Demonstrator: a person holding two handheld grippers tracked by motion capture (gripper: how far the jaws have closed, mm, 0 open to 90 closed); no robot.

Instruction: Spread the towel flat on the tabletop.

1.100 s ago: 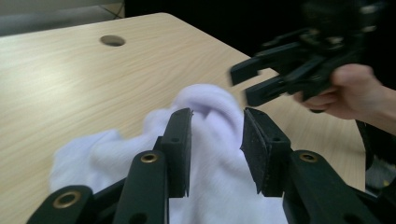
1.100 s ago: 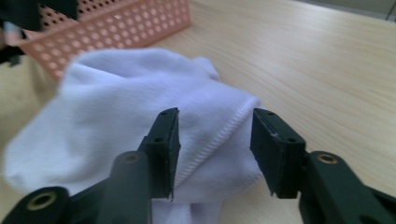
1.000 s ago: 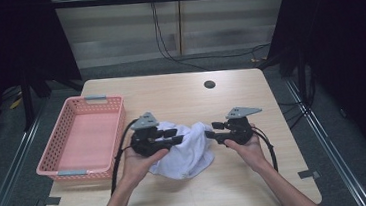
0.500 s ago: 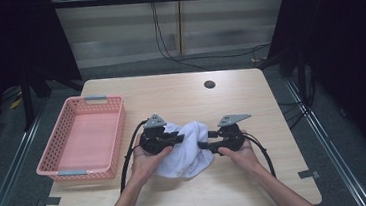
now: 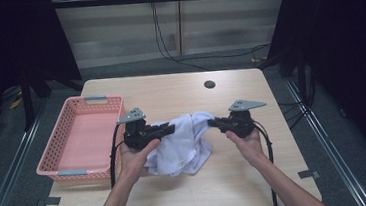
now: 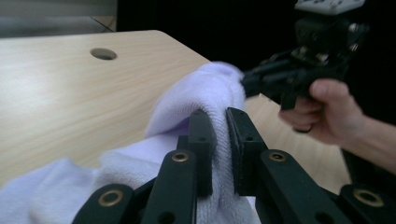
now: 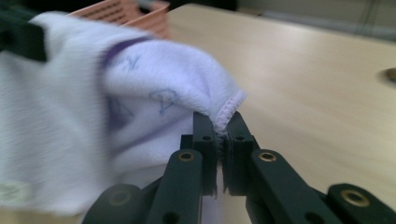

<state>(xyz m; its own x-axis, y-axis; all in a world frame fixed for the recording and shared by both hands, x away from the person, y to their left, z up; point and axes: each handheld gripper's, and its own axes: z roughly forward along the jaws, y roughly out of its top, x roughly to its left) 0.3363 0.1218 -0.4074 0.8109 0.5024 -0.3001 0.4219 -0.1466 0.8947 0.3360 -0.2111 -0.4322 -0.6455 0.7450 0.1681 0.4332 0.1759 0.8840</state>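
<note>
A white cloth (image 5: 182, 143) with faint purple print lies bunched on the wooden table (image 5: 170, 91), its top edge lifted between the two grippers. My left gripper (image 5: 171, 129) comes in from the left; its jaws have just been closing and now pinch a thick fold of the cloth (image 6: 187, 100), as the left gripper (image 6: 219, 119) view shows. My right gripper (image 5: 212, 123) comes in from the right. Its jaws have also just closed, and the right gripper (image 7: 223, 123) now clamps the stitched hem of the cloth (image 7: 154, 88). The right gripper (image 6: 247, 81) also appears beyond the cloth.
A pink plastic basket (image 5: 56, 170) stands on the left side of the table, close to my left hand, and its rim (image 7: 135, 11) shows behind the cloth. A round hole (image 5: 209, 84) is in the tabletop at the back. Dark floor surrounds the table.
The left hand has drawn a little to the left and the right hand has risen slightly. The cloth's top edge now spans between the two grippers instead of lying heaped.
</note>
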